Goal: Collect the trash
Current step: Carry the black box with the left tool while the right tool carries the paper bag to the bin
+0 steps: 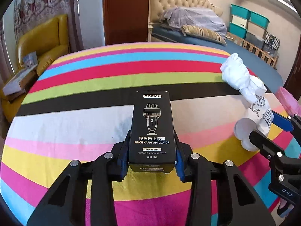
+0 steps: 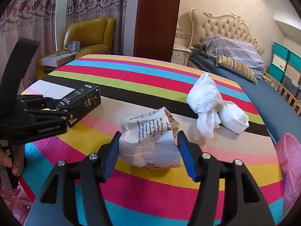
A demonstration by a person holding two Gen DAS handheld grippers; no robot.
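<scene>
My left gripper [image 1: 152, 162] is shut on a black DORMI box [image 1: 152, 130] and holds it just above the striped table [image 1: 84, 71]; the box also shows in the right wrist view [image 2: 82, 99]. My right gripper [image 2: 148, 150] is closed around a crumpled white paper cup with black script [image 2: 150, 143], its blue pads [image 2: 185, 158] touching the cup's sides. The cup also shows in the left wrist view [image 1: 257, 116]. A knotted white plastic bag [image 2: 207, 101] and a white crushed cup [image 2: 233, 116] lie on the table beyond.
A pink plastic bag [image 2: 289, 158] hangs at the table's right edge. A yellow armchair [image 2: 88, 35] with boxes stands at the far left. A bed [image 2: 235, 56] and teal storage bins [image 2: 284, 62] are at the right.
</scene>
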